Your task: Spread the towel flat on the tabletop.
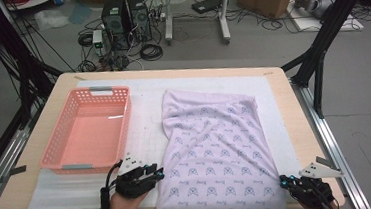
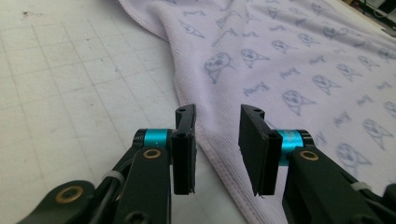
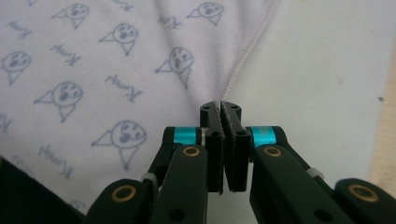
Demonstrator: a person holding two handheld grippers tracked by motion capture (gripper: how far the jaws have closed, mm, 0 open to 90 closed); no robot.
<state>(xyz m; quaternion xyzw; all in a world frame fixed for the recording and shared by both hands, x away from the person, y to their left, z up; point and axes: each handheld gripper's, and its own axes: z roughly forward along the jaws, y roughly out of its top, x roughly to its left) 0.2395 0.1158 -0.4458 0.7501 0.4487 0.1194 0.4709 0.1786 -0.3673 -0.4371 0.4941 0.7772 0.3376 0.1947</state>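
Observation:
A pale lilac cloth (image 1: pixel 212 152) printed with small blue faces lies spread on the white mat, reaching the table's near edge. My left gripper (image 1: pixel 156 173) is at its near left side. In the left gripper view the left gripper (image 2: pixel 217 116) is open, and the cloth (image 2: pixel 280 60) has its hem running on the mat between the jaws, untouched by the pads. My right gripper (image 1: pixel 286 181) is at the near right corner. In the right gripper view the right gripper (image 3: pixel 220 106) has its jaws pressed together where the hem of the cloth (image 3: pixel 93 60) meets their tips.
An empty pink plastic basket (image 1: pixel 51 145) stands on the left half of the white mat (image 1: pixel 145 132). Bare wooden table (image 1: pixel 300 125) shows to the right of the mat. Beyond the table, computers, cables and boxes sit on the floor.

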